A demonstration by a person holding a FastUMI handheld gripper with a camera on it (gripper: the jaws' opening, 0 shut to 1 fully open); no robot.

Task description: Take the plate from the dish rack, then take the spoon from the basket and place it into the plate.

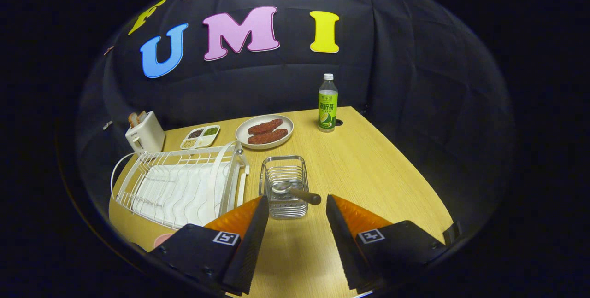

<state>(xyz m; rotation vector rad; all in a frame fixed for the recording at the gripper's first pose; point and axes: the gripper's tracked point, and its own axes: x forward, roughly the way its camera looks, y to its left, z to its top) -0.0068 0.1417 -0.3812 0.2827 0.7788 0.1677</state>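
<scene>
Spoon [295, 191] in basket [284, 186] — just ahead of parted, empty gripper [297, 207].

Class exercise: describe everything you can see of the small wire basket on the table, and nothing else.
The wire basket is a small, shiny, box-shaped metal caddy with an open top, thin wire sides and a perforated base. It stands upright on the wooden table, just ahead of the open gripper, right of the white dish rack. A spoon lies in it, bowl inside, dark handle poking over the near-right rim.
</scene>
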